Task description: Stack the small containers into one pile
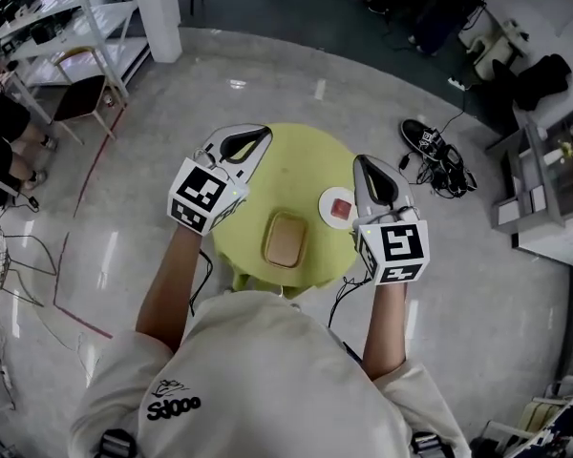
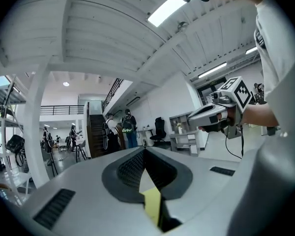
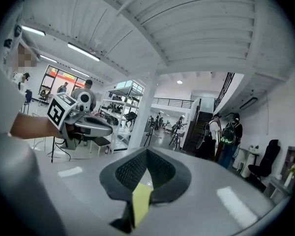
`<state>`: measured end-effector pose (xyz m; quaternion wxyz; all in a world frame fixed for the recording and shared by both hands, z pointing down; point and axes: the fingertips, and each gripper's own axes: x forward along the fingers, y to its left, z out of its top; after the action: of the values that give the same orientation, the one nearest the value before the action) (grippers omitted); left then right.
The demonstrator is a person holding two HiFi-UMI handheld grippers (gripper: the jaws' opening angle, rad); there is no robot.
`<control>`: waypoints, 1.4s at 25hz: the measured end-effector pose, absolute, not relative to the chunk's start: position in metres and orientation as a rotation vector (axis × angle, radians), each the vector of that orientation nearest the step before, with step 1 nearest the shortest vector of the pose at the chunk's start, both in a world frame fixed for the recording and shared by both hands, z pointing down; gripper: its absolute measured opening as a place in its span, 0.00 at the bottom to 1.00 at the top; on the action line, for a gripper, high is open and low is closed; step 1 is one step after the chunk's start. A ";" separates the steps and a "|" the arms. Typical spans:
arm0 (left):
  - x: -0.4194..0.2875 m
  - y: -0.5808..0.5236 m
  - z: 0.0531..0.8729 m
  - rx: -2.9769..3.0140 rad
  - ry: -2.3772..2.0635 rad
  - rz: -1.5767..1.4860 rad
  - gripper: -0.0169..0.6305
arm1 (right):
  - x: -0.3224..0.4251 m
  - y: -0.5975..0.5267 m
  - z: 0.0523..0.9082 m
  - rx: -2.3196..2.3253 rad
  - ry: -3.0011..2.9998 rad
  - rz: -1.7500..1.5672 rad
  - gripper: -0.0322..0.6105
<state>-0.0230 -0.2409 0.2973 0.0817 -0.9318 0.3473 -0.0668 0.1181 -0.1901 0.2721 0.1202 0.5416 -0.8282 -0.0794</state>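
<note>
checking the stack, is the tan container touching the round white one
Apart. Head view shows yellow table between tan container and round white container.

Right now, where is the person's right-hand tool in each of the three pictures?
Head view: right tool, right of centre, at the yellow table's right edge.
Left gripper view: right tool at upper right, pointing left.
Right gripper view: right tool fills the bottom, jaws shut.
Shared landmark: dark staircase, in both gripper views.
</note>
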 end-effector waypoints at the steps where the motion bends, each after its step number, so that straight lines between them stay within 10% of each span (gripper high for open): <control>1: -0.022 -0.240 0.292 -2.775 1.035 -0.195 0.03 | 0.118 -0.191 0.270 1.583 -2.417 -0.237 0.07; 35: -0.019 -0.234 0.267 -2.725 0.987 -0.235 0.04 | 0.100 -0.204 0.255 1.525 -2.461 -0.258 0.06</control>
<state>-0.0189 -0.2341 0.2665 0.1167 -0.9307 0.3373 -0.0801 0.0996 -0.2038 0.2550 0.1170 0.5211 -0.8408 -0.0881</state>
